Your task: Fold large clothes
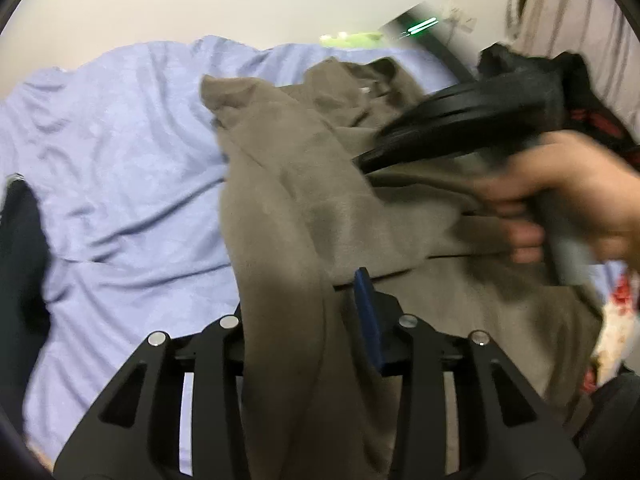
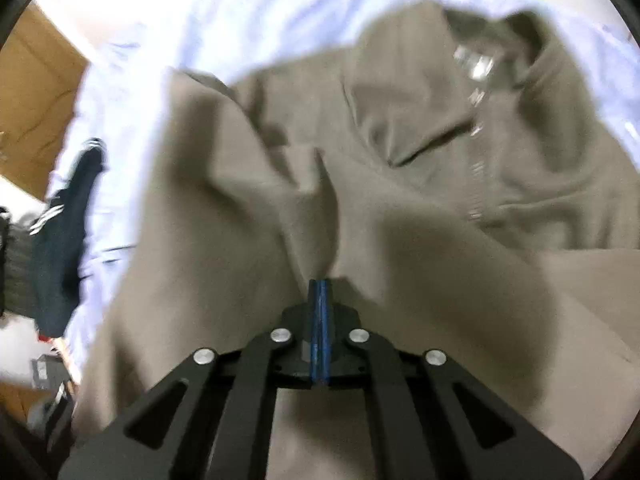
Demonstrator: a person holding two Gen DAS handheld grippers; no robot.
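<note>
An olive-grey zip jacket (image 1: 320,200) lies rumpled on the blue bed sheet (image 1: 120,140). In the left wrist view a thick band of it drapes between the jaws of my left gripper (image 1: 316,280) and hides the left finger. The right blue pad (image 1: 366,304) stands bare, with a narrow gap to the cloth, so the jaws are apart. A hand (image 1: 560,200) holds my right gripper (image 1: 364,162), its tip on the jacket's middle. In the right wrist view the right gripper (image 2: 319,292) has its blue pads pressed together on a raised fold of the jacket (image 2: 400,140), below the zip (image 2: 476,92).
A dark navy garment with white stripes (image 2: 68,240) lies at the bed's left edge (image 1: 20,260). A brown cardboard box (image 2: 36,92) stands beyond it. A black and red garment (image 1: 580,100) and a striped curtain (image 1: 560,8) are at the far right. A floral cloth (image 1: 616,320) lies near right.
</note>
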